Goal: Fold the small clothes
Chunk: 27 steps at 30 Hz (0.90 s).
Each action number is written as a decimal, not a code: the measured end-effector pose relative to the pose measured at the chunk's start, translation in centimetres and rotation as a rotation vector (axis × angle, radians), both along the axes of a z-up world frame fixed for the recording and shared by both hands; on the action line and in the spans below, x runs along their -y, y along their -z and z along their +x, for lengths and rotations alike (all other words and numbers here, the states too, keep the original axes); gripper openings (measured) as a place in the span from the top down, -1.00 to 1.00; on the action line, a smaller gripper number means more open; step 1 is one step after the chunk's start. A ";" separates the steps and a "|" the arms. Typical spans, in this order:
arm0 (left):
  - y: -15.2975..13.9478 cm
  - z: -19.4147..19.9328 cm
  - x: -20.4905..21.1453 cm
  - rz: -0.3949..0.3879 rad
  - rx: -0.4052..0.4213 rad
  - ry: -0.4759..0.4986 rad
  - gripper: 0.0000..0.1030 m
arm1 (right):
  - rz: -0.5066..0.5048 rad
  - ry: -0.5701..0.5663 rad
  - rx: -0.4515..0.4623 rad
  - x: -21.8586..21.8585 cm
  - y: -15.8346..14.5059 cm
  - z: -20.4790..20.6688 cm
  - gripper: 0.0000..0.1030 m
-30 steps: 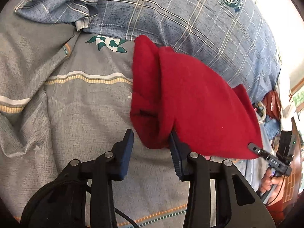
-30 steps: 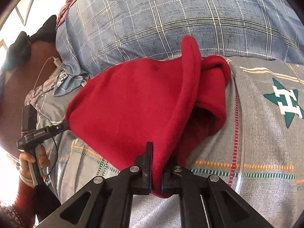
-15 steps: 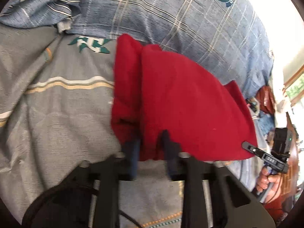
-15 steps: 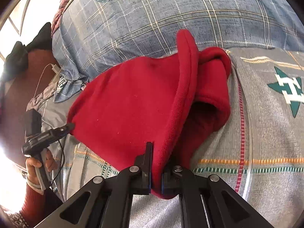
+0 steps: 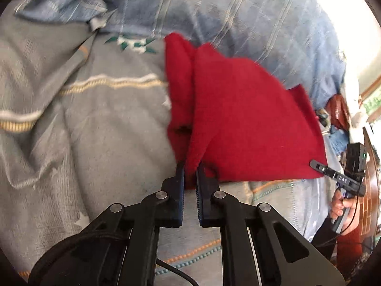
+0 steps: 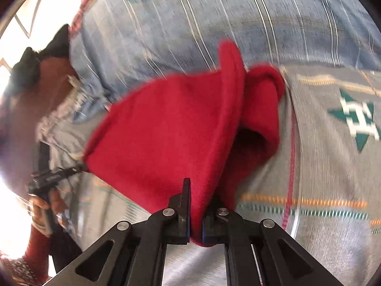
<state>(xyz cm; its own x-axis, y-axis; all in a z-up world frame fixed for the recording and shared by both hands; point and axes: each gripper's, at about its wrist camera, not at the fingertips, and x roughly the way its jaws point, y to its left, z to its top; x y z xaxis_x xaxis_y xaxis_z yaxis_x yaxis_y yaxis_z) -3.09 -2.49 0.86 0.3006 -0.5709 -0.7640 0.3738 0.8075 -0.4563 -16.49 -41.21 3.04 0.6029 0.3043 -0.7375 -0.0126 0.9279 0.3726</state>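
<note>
The red cloth (image 5: 250, 119) is hanging stretched above the grey bedspread (image 5: 95, 143), just in front of a blue quilt (image 5: 214, 12). The left gripper (image 5: 189, 166) is pinching one lower corner, and the right gripper (image 6: 196, 205) is clamping the opposite corner. The risk, judging from here, is the loose bunched side folding unevenly, or a corner slipping out if the pull is tightening too far
</note>
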 end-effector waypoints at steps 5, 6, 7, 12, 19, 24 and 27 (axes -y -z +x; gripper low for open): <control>-2.4 -0.9 1.0 0.097 0.091 -0.010 0.84 | 0.029 0.026 -0.005 0.5 -1.1 -0.7 0.90; -2.8 -1.0 1.1 0.121 0.103 -0.016 0.83 | 0.023 0.035 0.016 0.7 -2.0 -0.9 0.89; -3.3 -1.2 1.4 0.151 0.116 -0.027 0.83 | 0.007 0.043 0.034 0.7 -2.9 -1.0 0.80; -6.3 -1.5 1.7 0.155 0.199 -0.094 0.81 | -0.096 0.117 0.154 0.6 -7.1 0.4 0.60; -6.2 0.7 5.1 0.112 0.196 -0.136 0.01 | -0.202 0.124 0.148 -1.2 -6.9 8.4 0.60; -3.0 2.5 6.7 0.215 0.195 -0.177 0.01 | -0.253 0.243 0.061 1.0 -3.9 13.0 0.60; -1.1 3.2 6.4 0.202 0.171 -0.194 -0.14 | -0.252 0.252 0.005 2.4 -1.0 15.1 0.60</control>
<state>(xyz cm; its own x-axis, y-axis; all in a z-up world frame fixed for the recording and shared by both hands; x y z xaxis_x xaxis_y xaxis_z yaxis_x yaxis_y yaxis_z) 0.08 -8.87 1.95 0.5228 -0.3326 -0.7849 0.2611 0.9390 -0.2239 -1.41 -43.66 4.00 0.6399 -0.0457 -0.7671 0.2272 0.9649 0.1320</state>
